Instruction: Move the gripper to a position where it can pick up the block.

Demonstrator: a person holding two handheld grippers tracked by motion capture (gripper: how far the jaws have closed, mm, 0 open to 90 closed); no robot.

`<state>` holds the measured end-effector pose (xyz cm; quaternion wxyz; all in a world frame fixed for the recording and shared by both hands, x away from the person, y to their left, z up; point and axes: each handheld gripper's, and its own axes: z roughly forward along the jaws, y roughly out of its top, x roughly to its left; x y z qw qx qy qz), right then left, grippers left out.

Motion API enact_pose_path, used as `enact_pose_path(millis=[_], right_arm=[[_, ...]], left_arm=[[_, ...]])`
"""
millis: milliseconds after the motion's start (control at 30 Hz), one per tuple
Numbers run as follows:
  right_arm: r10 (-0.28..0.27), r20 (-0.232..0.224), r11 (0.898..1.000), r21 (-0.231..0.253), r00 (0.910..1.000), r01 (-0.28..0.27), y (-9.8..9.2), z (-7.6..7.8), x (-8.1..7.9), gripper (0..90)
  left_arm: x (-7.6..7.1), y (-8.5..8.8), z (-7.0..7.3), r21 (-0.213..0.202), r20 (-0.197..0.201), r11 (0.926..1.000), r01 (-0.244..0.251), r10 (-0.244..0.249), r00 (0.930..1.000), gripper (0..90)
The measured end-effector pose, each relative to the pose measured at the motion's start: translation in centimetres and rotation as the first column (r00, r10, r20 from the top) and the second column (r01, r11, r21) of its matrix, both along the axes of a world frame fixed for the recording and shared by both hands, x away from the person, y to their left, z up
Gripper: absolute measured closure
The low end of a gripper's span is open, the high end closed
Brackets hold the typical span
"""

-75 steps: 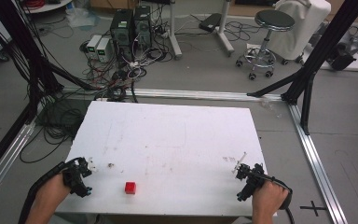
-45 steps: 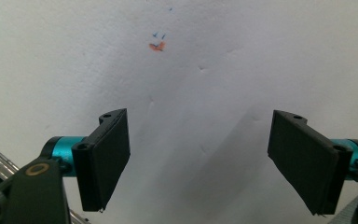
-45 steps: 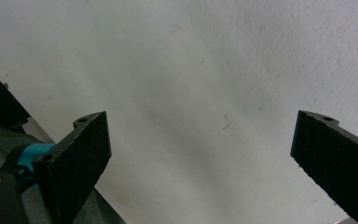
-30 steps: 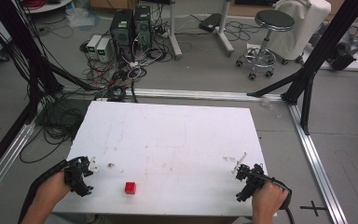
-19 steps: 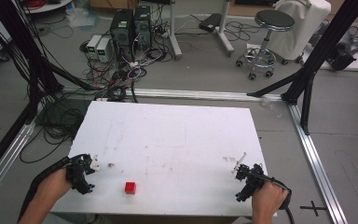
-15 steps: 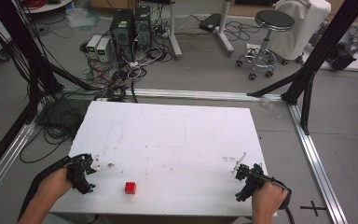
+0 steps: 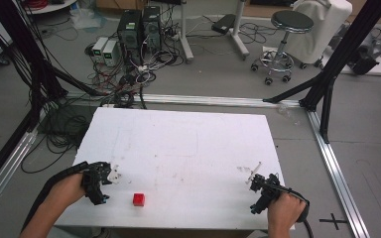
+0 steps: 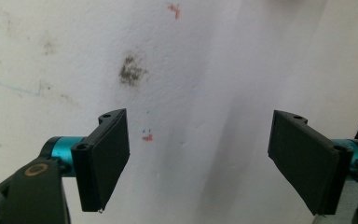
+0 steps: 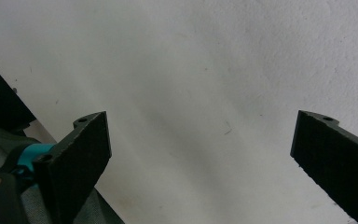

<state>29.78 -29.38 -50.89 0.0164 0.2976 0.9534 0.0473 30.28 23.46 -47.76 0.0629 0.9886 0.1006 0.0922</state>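
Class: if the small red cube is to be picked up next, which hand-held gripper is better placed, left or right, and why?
Probably the left hand-held gripper: it sits close to the red cube, with jaws wide open. The right hand-held gripper, also open, is far across the white table.

Even, bright indoor light; soft, low-detail pictures.
The white surface point(image 7: 188, 148) shows no glare in the high view; both gripper views show faint, diffuse shadows beneath the slightly blurred jaws.
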Motion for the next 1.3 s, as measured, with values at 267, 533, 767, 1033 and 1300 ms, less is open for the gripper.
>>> enact_pose_path(millis=[267, 533, 767, 1033, 1300], right_arm=[[0.000, 0.000, 1.000, 0.003, 1.0000, 0.000, 0.1, 0.0, 0.0, 4.1], [0.002, -0.001, 1.000, 0.008, 1.0000, -0.002, 0.1, 0.1, 0.0, 4.1], [0.009, -0.003, 1.000, 0.011, 1.0000, -0.009, 0.2, 0.0, 0.0, 4.1], [0.006, -0.001, 1.000, 0.012, 1.0000, -0.006, 0.1, 0.1, 0.0, 4.1], [0.004, 0.000, 1.000, 0.014, 1.0000, -0.004, 0.1, 0.1, 0.0, 4.1]], left_arm=[[0.2, -1.8, 0.4, 0.021, -0.029, 0.9967, 0.079, -0.078, 0.9965, 20.9], [0.1, -3.5, 0.3, 0.049, -0.041, 0.9883, 0.144, -0.142, 0.9890, 20.9], [0.0, -4.8, 0.3, 0.053, -0.061, 0.9826, 0.178, -0.175, 0.9827, 20.9], [-0.3, -6.3, 0.2, 0.059, -0.077, 0.9746, 0.216, -0.211, 0.9744, 20.9], [-0.5, -8.0, -0.3, 0.067, -0.091, 0.9699, 0.234, -0.228, 0.9695, 20.9]])
